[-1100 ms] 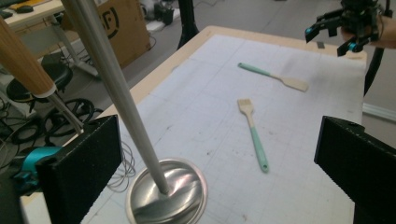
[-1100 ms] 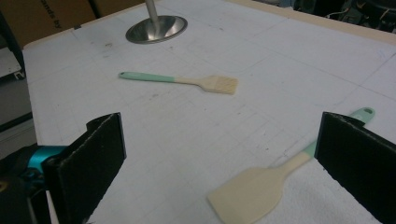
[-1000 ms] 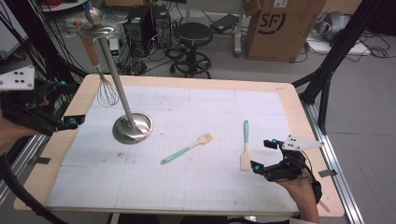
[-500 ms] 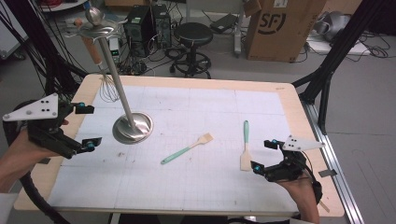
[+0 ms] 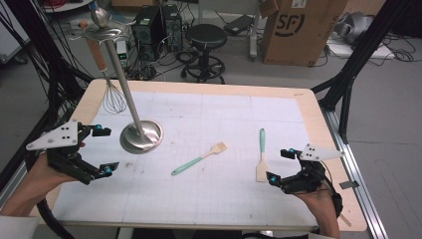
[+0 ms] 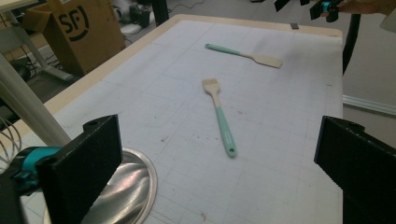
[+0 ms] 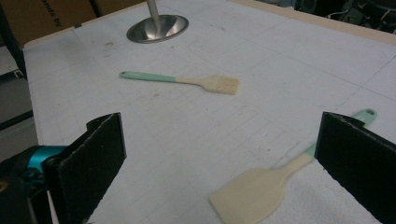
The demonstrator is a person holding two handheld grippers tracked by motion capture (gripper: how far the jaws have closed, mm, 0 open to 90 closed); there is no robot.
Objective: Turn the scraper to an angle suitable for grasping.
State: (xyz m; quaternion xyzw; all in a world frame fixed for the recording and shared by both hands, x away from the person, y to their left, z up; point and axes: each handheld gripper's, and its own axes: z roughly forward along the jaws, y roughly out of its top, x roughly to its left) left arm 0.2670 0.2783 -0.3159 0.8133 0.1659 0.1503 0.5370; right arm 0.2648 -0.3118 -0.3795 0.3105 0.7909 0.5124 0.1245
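So far nothing is in hand: the right gripper [image 5: 284,165] hovers low near the front right corner of the desk [image 5: 308,102] with its jaws spread wide and empty, and the spatula [image 5: 261,155] lies flat on the desk just beside it, its pale blade toward the front edge and its mint handle pointing toward the back. In the right gripper view that blade [image 7: 254,192] sits between the two black jaws but nearer the far one, not yet touched, so the reach looks close to done while the grasp itself is not begun. The left gripper [image 5: 102,149] hangs over the left edge, its jaws likewise fully apart with nothing between them. Just beyond it stands the round metal base [image 5: 142,136] of a tall stand [image 5: 119,79], whose pole leans up to a top disc from which a whisk [image 5: 113,98] hangs near the back left corner. Between the two grippers, about the middle of the desk, lies a brush [image 5: 199,159], mint handle toward the front left and bristles toward the right; in the left gripper view it [image 6: 219,114] lies well ahead of the open jaws. As I judge it, both loose tools are untouched, and picking each up and likely hanging it on the stand is all left to do.
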